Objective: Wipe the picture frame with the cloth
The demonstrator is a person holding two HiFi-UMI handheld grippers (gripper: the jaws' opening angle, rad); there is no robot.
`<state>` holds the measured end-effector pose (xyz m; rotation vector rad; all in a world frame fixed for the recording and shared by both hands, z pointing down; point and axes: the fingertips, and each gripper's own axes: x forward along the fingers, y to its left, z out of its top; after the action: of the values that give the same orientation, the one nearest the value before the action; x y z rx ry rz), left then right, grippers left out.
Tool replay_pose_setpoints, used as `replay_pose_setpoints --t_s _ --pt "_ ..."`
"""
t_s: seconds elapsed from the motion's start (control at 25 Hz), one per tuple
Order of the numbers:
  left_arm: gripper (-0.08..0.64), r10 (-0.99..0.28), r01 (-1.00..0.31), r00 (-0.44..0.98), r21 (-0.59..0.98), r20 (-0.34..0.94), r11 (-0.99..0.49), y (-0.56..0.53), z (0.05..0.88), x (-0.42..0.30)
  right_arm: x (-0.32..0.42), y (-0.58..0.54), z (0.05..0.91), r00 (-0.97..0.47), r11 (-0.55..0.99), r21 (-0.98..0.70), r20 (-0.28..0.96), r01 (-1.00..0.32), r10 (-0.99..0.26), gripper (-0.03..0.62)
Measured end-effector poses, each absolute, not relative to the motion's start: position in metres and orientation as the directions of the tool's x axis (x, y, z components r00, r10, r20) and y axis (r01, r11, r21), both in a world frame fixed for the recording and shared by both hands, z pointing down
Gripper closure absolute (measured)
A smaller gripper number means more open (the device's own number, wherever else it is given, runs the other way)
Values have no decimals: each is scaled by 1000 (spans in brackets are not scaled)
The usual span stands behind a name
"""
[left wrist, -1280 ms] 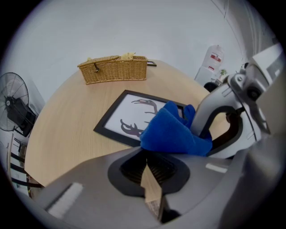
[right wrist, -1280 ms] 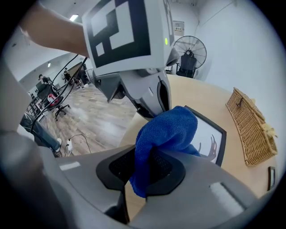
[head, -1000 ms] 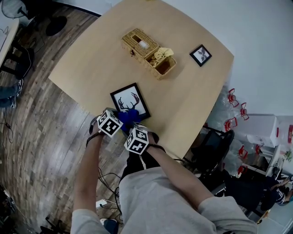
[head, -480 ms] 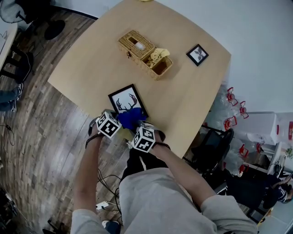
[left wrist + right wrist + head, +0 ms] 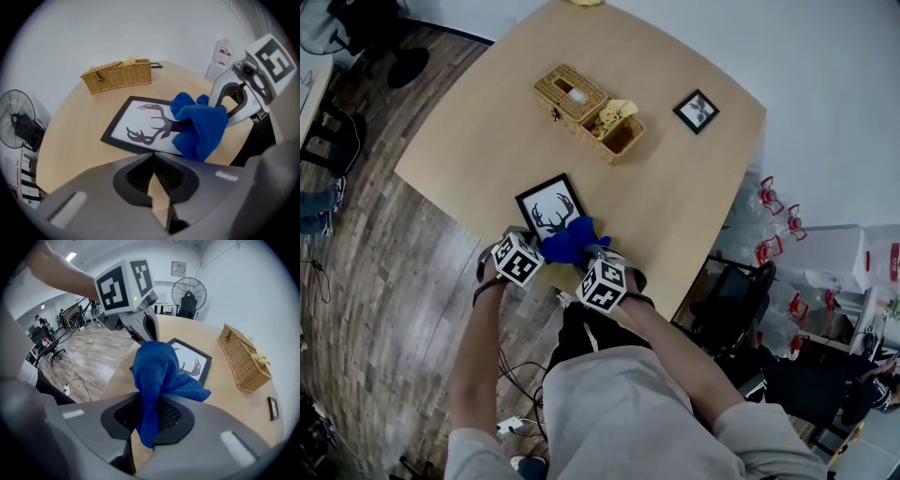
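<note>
**Cloth at the frame's near corner, most of the wipe left to do**

The right claw (image 5: 145, 427) is clamped on the blue cloth (image 5: 154, 376), which bunches out of its jaws in a loose wad. In the head view that wad (image 5: 572, 241) sits over the corner of the picture frame (image 5: 546, 211) nearest the person. From the left gripper view it covers the right end of the antler print, though firm contact with the glass cannot be confirmed. The left claw (image 5: 157, 187) has its jaws together on nothing. The frame's near edge lies just ahead of them, not between them, so the frame appears unheld.

Judging from this, the task is at an early stage. The cloth has reached one corner, and the rest of the glass and the black border look uncovered and are probably left to wipe.

The frame lies flat on the desk (image 5: 675, 197), close to the edge nearest the person, with the wooden floor just beyond. A stroke pulled toward the body could drag the loose frame off that edge. Pushing away looks safer, since bare desk runs from the frame to the wicker basket (image 5: 581, 108), and the small frame (image 5: 695, 111) stands well apart. The left claw (image 5: 523, 242) is just beside the frame's near-left edge and could brace it.
</note>
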<state>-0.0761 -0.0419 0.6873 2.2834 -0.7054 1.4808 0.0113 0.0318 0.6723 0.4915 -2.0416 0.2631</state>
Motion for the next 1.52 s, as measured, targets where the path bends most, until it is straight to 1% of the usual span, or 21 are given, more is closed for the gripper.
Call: replay_pose_setpoints --t_s 0.12,0.24,0.56,0.88,1.28,1.52 --pt "508 -234 -579 327 -2 916 -815 -37 688 -77 20 32 665 -439 887 30 861 -461 -257 538" --pt "508 -248 -623 343 22 906 -782 -31 681 -81 28 33 657 -445 879 38 851 -475 -278 538" --pt "508 -359 -731 360 22 861 -682 -11 645 -93 44 46 636 -476 846 15 821 -533 -315 538" --pt "508 -493 -817 380 33 783 -576 10 601 -81 57 59 615 -503 815 -7 790 -579 -350 538" --pt "508 -593 -891 350 63 725 -449 51 565 -71 68 79 596 -539 788 -47 755 -613 -374 538" --pt "508 -649 -924 319 74 691 -375 70 558 -79 78 90 593 -555 767 -79 738 -637 -384 538"
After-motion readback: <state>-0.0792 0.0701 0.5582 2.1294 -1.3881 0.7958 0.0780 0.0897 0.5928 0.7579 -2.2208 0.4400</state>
